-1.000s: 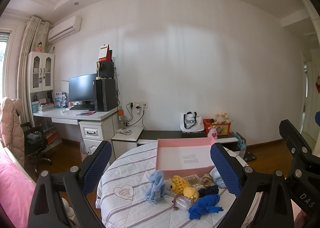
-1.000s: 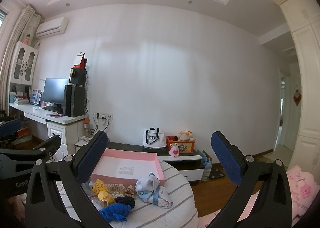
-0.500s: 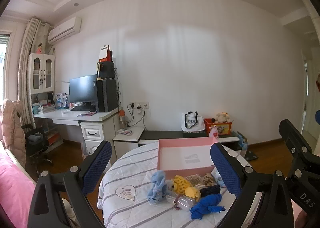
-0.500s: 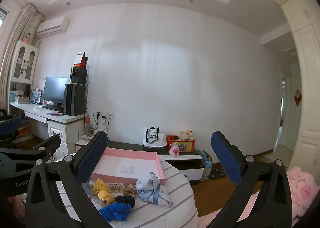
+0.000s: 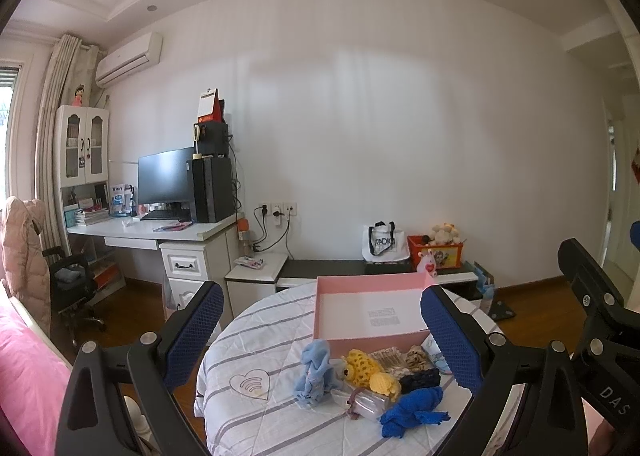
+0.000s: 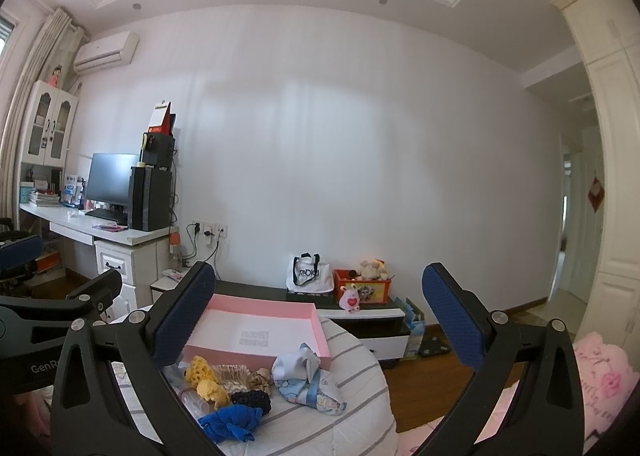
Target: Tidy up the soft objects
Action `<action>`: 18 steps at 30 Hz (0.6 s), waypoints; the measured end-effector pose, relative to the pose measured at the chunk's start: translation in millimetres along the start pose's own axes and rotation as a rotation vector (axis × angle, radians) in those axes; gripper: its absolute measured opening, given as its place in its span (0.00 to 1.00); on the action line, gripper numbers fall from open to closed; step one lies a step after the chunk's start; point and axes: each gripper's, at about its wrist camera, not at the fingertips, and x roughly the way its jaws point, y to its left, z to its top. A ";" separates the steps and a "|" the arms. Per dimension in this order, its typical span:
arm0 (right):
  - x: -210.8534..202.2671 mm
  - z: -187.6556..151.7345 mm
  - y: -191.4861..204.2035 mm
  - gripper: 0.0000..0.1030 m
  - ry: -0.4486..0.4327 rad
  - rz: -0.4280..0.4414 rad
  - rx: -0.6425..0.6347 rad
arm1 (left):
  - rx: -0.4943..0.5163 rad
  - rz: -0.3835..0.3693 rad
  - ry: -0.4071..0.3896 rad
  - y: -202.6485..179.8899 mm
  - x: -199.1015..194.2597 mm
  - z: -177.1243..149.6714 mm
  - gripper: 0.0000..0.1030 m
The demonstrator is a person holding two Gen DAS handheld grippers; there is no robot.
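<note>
An open pink box (image 5: pixel 372 316) (image 6: pixel 256 332) lies on a round table under a striped white cloth (image 5: pixel 256 340). In front of it is a pile of soft things: a light blue cloth toy (image 5: pixel 314 372), yellow crochet pieces (image 5: pixel 372 372) (image 6: pixel 208 380), a black scrunchie (image 6: pixel 252 400), a dark blue cloth (image 5: pixel 416 410) (image 6: pixel 230 422) and a white and blue baby garment (image 6: pixel 308 378). My left gripper (image 5: pixel 322 340) and right gripper (image 6: pixel 318 316) are both open and empty, held back from the pile.
A white desk (image 5: pixel 160 232) with a monitor and PC tower stands at the left wall. A low dark bench (image 5: pixel 360 268) holds a tote bag and a red toy box. Pink bedding (image 5: pixel 28 384) lies at the left and also at the right in the right wrist view (image 6: pixel 600 380).
Both views have shifted slightly; the table and pile sit a little further right in the left view. Both grippers stay open and nothing on the table has moved.
</note>
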 end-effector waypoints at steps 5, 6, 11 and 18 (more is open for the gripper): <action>0.9 -0.2 0.7 1.00 0.010 0.004 -0.006 | 0.002 0.001 0.008 1.3 1.1 -0.4 0.95; 1.7 -0.7 0.6 1.00 0.015 0.006 -0.007 | 0.002 0.002 0.010 1.7 1.4 -0.8 0.95; 10.4 -6.3 1.7 1.00 0.062 0.031 0.000 | 0.004 -0.002 0.041 2.2 7.8 -3.1 0.95; 27.6 -19.7 8.3 1.00 0.135 0.044 -0.013 | 0.007 -0.006 0.113 4.3 23.8 -6.2 0.95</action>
